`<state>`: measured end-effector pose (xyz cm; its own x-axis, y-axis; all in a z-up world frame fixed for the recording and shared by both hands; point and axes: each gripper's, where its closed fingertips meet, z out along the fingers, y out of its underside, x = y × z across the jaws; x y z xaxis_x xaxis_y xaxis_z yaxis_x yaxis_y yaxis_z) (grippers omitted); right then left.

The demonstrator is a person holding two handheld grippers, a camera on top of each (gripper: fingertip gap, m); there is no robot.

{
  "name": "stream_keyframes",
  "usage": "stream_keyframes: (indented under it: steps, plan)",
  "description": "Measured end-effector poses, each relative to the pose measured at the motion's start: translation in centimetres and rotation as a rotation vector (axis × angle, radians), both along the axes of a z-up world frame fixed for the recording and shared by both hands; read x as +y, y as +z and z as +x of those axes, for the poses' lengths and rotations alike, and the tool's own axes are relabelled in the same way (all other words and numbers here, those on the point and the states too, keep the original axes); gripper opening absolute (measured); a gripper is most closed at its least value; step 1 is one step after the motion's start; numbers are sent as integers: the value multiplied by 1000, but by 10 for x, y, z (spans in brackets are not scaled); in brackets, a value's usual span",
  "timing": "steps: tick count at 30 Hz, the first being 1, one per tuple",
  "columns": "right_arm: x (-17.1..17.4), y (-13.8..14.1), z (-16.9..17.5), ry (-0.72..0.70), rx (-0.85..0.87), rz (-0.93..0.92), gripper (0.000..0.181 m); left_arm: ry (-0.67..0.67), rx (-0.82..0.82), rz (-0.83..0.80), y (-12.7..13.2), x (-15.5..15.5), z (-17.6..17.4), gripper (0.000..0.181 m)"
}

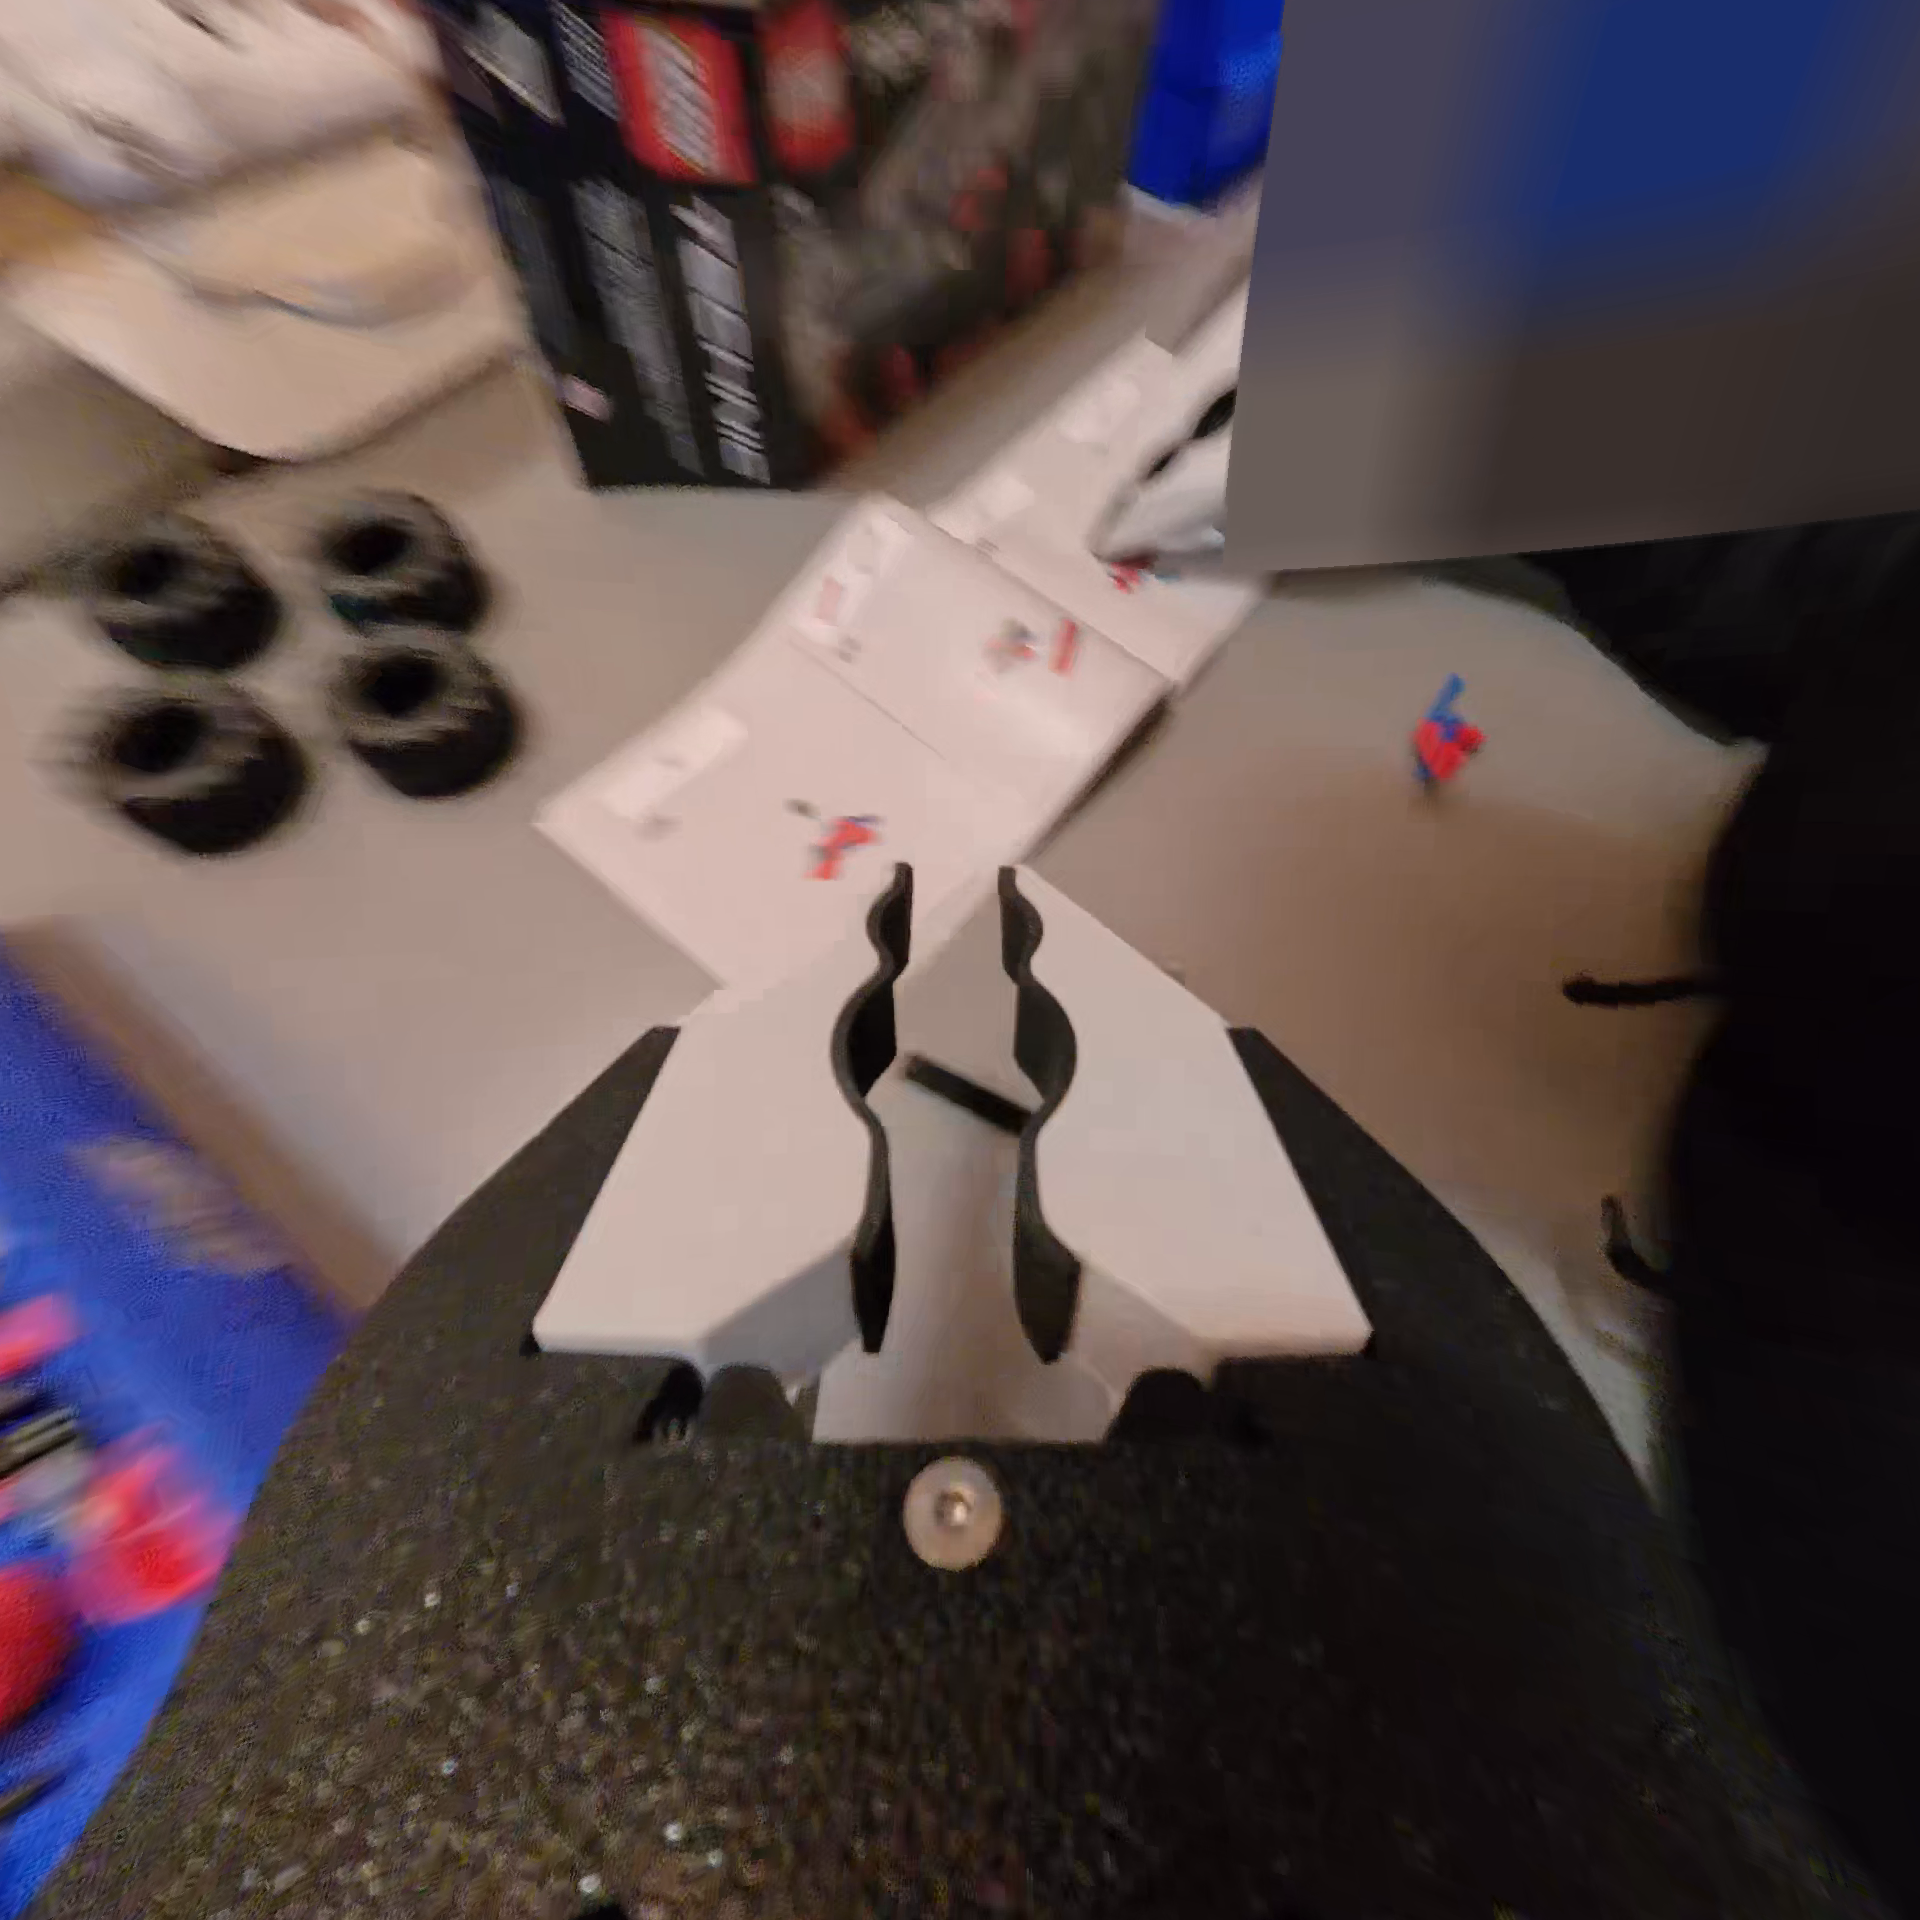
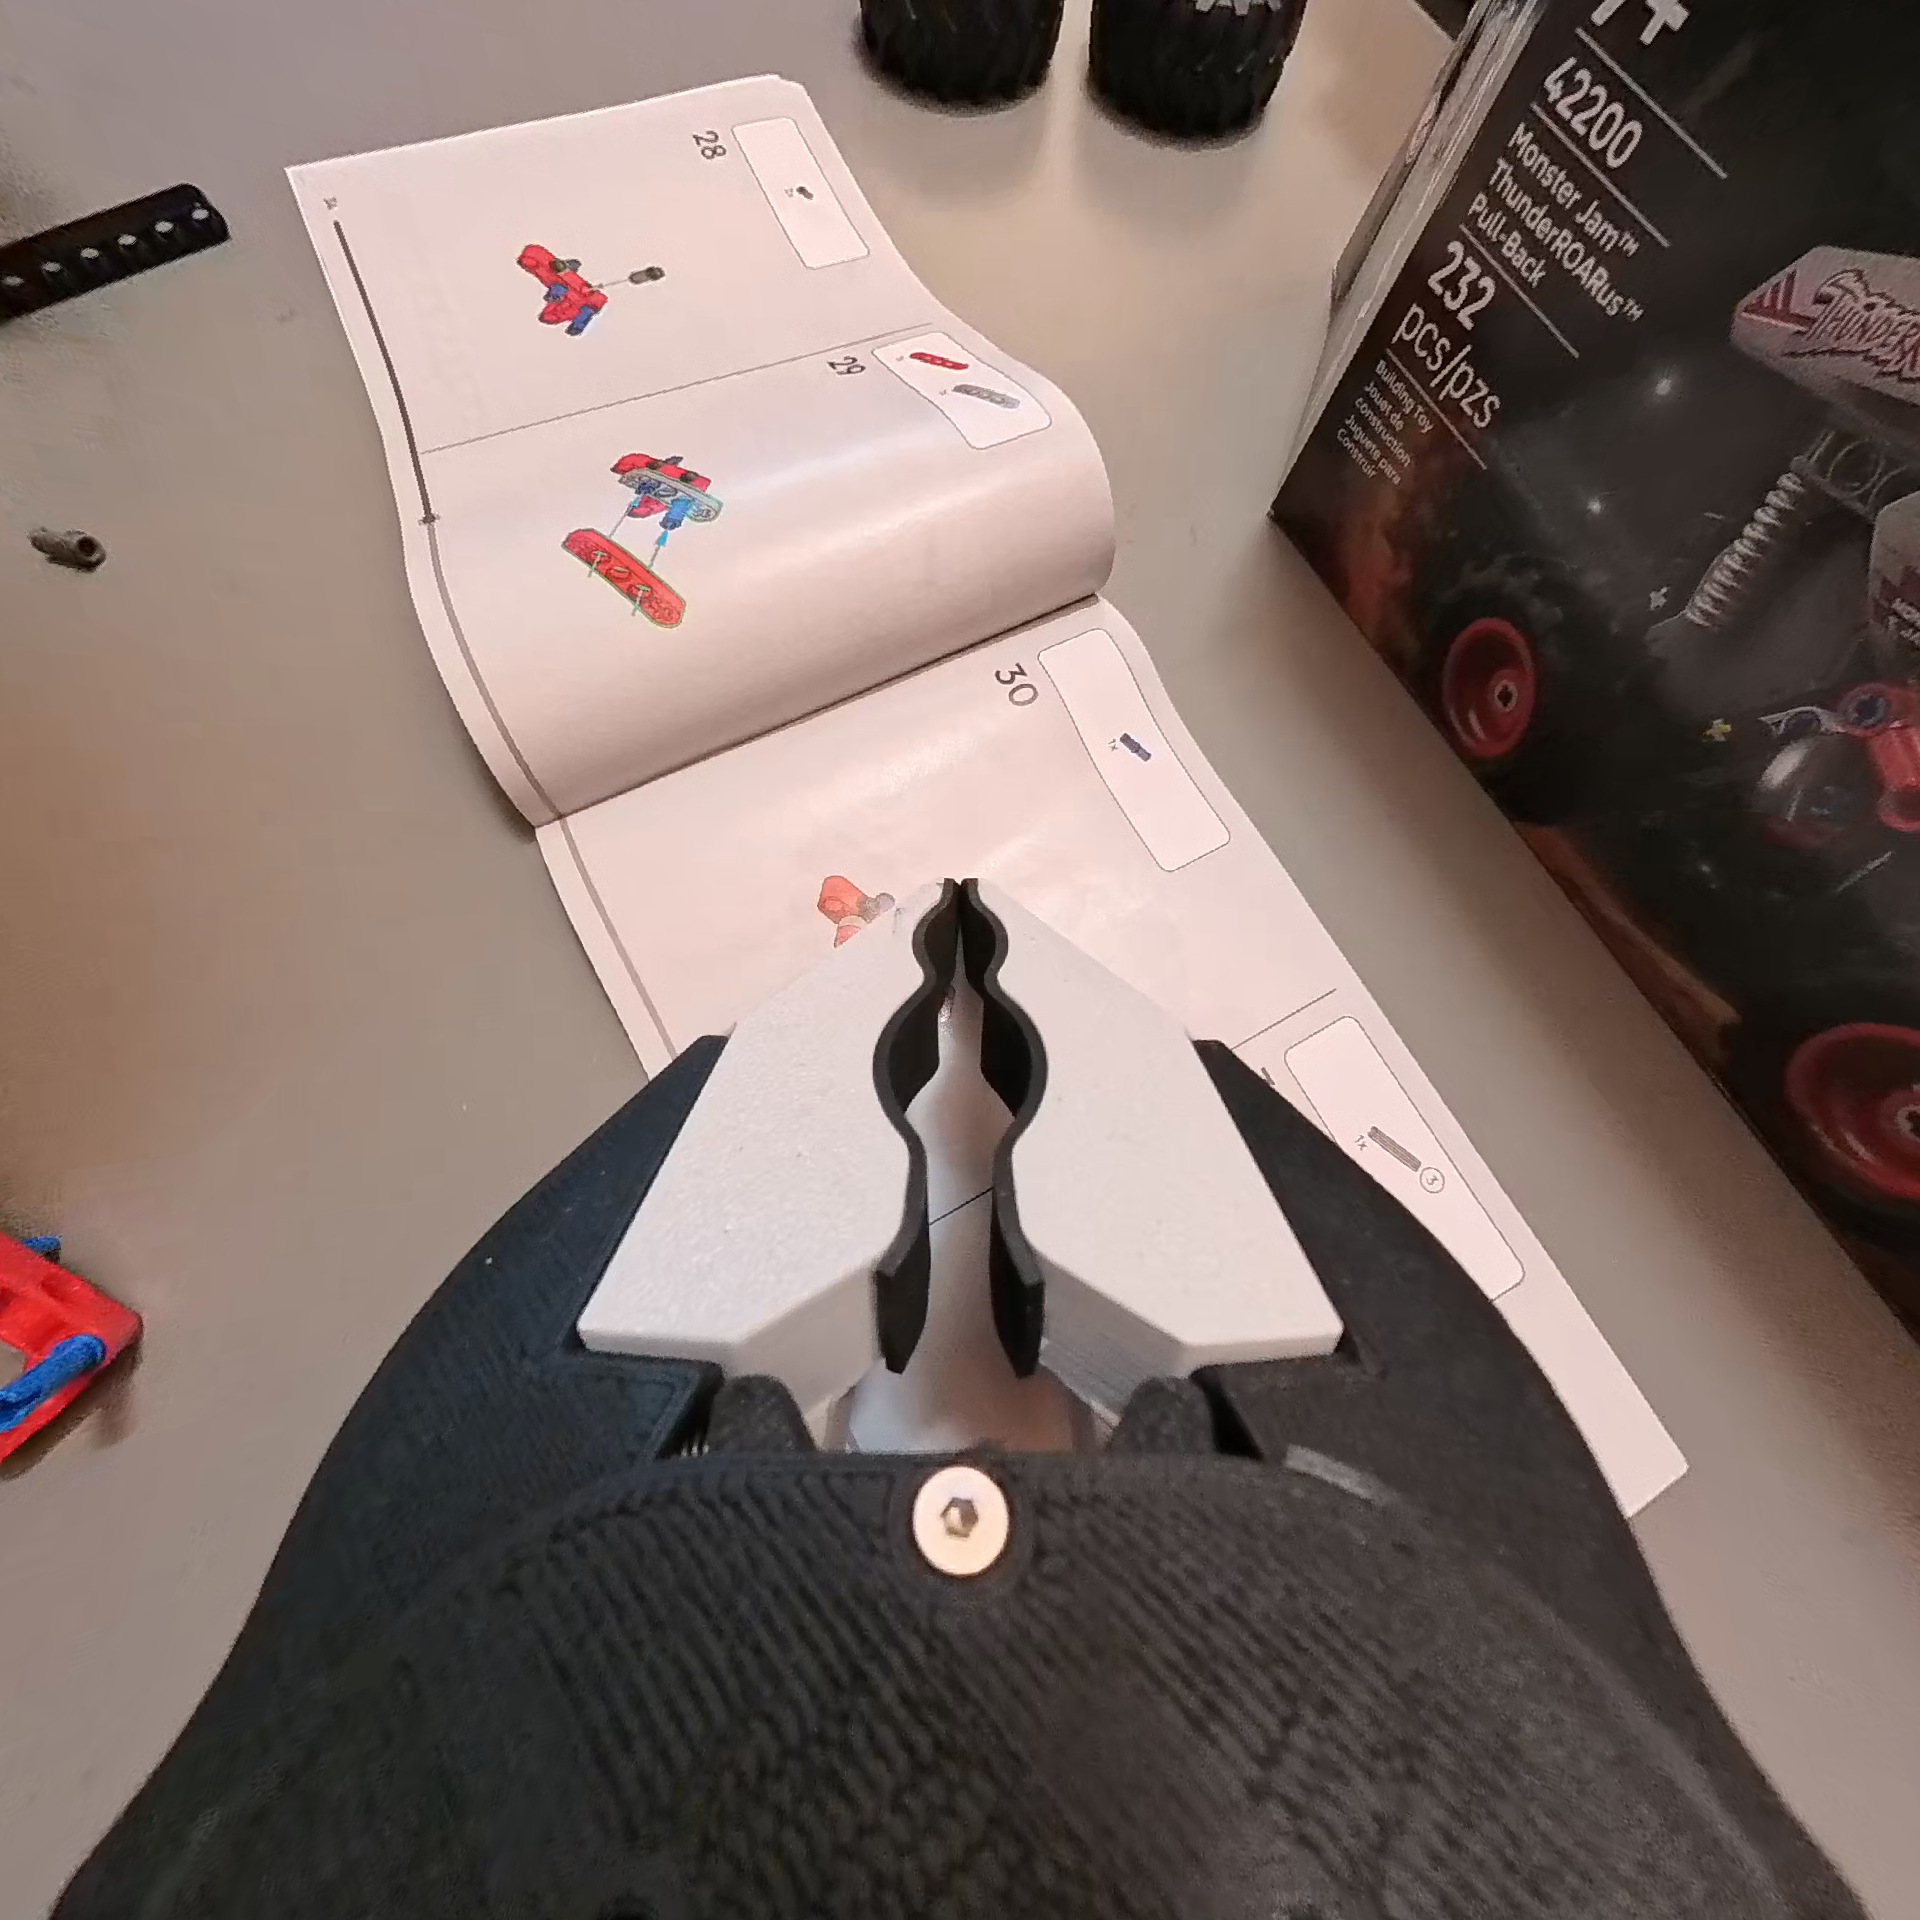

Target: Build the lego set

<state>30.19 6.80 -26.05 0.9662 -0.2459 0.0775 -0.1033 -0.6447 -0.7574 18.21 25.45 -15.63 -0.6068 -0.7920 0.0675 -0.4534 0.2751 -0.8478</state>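
My left gripper (image 1: 954, 878) has its jaws a little apart, shut on a small black lego piece (image 1: 966, 1091) that spans the pads crosswise; it stays sharp while the scene behind is blurred. It hovers over the near corner of the open instruction booklet (image 1: 883, 707). A small red and blue assembly (image 1: 1444, 738) lies on the table to the right. My right gripper (image 2: 958, 888) is shut and empty, its tips over the booklet's lower page (image 2: 727, 468). Another red and blue assembly (image 2: 52, 1340) lies at that view's left edge.
Several black tyres (image 1: 291, 665) stand left of the booklet and at the top edge of the right wrist view (image 2: 966, 42). The dark set box (image 2: 1621, 582) stands at the right. A black beam (image 2: 104, 249) and a small grey pin (image 2: 68, 545) lie at the left. A blue box (image 1: 125, 1299) is near left. My hands' fingertips stand some 25 cm from each other.
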Motion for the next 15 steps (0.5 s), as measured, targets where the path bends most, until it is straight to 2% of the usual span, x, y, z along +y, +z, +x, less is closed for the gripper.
stream_keyframes:
  steps: [3, 5, 6, 9, 12, 15]
  plan:
    - [0, 0, 0, 0, 0, 0, 0, 207, -145, 77, 42, 75, 20, 14]
    - [0, 0, 0, 0, -3, -1, 0, 312, -170, 141, 51, 127, 31, 14]
    - [0, 0, 0, 0, -1, 0, 0, 336, -144, 180, 46, 150, 36, 13]
    - [0, 0, 0, 0, 14, 3, 0, 269, 34, 314, 6, 196, 47, 8]
    - [0, 0, 0, 0, 15, 4, 0, 175, 220, 408, -45, 223, 56, 7]
    - [0, 0, 0, 0, 23, 6, 0, 129, 318, 426, -81, 234, 67, 10]
